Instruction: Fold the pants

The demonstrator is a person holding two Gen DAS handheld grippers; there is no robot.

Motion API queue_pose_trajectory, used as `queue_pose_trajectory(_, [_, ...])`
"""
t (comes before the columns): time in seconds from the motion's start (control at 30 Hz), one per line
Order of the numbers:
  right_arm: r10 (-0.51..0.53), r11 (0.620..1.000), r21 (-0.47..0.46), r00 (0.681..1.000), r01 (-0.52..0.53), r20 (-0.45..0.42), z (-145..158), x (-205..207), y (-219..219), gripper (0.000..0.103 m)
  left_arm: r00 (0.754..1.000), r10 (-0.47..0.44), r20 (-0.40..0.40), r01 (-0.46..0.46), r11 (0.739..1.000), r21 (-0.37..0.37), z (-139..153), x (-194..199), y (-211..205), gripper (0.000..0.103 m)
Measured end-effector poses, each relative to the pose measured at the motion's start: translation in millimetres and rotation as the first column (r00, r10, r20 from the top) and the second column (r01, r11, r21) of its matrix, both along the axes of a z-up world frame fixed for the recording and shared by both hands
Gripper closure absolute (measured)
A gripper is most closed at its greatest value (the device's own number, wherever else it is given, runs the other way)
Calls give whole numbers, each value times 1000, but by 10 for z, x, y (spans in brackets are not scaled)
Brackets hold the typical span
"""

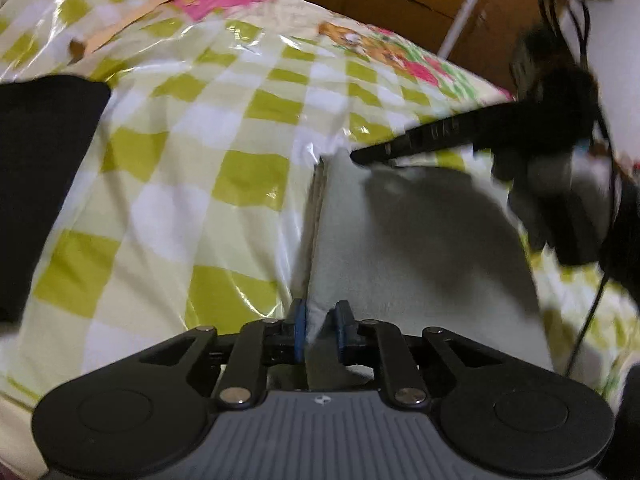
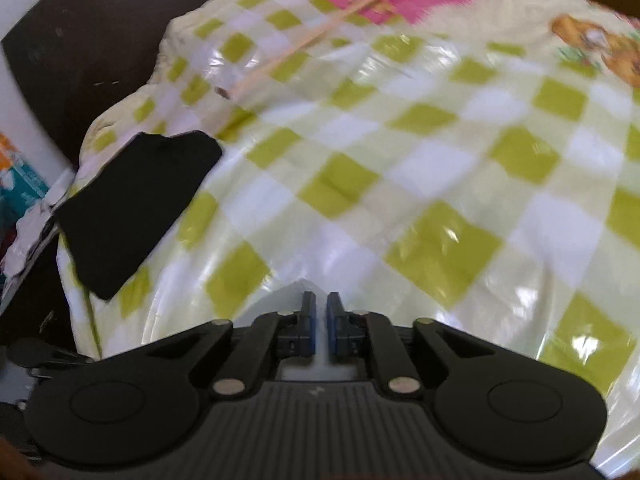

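Pants (image 1: pixel 400 248): pale grey-white fabric, folded into layers whose stacked edges show along its left side; it lies on the bench, right of the black cloth and well apart from it.
Left tongs (image 1: pixel 320 330): blue-padded fingers pressed on the near corner of the pants, a fold of the fabric pinched between them.
Right tongs (image 1: pixel 360 157): seen from the left wrist view as a dark, blurred arm reaching in from the right, its tip at the far corner of the pants; in the right wrist view (image 2: pixel 321 326) the blue pads stand close together with a narrow gap, and pale fabric shows in and just beyond that gap, so they appear clamped on the pants' corner.
Bench (image 1: pixel 224 128): covered by a glossy sheet checked in lime green, cream and white, with a pink patch at the far side and a cartoon print toward the far right.
Black cloth (image 2: pixel 132 208): flat dark piece at the left edge of the bench, far from both tongs.
Wooden strip (image 2: pixel 304 42): thin and pale, lying diagonally beyond the black cloth, near the pink patch.
Blur: both views are smeared, the right one more so.
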State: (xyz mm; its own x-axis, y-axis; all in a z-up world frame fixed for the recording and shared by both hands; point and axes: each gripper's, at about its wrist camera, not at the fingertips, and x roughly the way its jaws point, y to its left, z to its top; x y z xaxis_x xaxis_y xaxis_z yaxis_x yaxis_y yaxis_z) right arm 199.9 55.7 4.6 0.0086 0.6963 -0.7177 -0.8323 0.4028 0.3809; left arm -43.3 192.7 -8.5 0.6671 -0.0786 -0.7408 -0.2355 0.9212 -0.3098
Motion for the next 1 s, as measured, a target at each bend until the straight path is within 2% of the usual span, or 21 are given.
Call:
queue_pose_trajectory(0.07, [-40,998,47,999,40,0,83,39,-117,93,1000,5,17,-5,1000,14,62,-36,2,75])
queue_pose_trajectory(0.13, [-82,992,103,996,77,36,293,92,-281,92,1000,-5,23,4,1000,29,126,-40,2,75])
queue_pose_trajectory(0.23, [-147,978,166,984,129,103,619,118,-568,80,998,2,56,-6,997,78,272,-17,2,75])
queue_pose_trajectory(0.33, [-164,976,162,979,143,120,762,23,-849,68,993,-32,112,21,995,99,419,54,-51,73])
queue_pose_trajectory(0.47, [-238,968,90,970,234,39,517,-213,-1253,64,986,-113,119,102,990,95,351,279,-204,73])
queue_pose_trajectory(0.57, [-301,952,27,949,305,-89,152,-264,-1461,65,988,-150,46,147,987,67,118,456,-267,72])
queue_pose_trajectory(0.67, [-381,922,7,913,386,-148,-134,-173,-1497,66,987,-163,4,163,985,62,-23,544,-256,72])
queue_pose_trajectory(0.73, [-401,909,54,901,414,-166,-73,-130,-1513,65,986,-166,5,165,984,67,67,546,-252,71])
queue_pose_trajectory(0.83, [-402,903,103,904,417,-144,105,-179,-1635,62,988,-155,19,152,980,130,222,516,-214,68])
queue_pose_trajectory(0.93, [-439,887,76,882,456,-168,92,-246,-1854,59,991,-129,26,124,983,135,234,544,-112,65])
queue_pose_trajectory(1.0, [-453,877,58,860,477,-235,-36,-265,-1965,58,994,-101,32,97,990,100,193,587,-10,64])
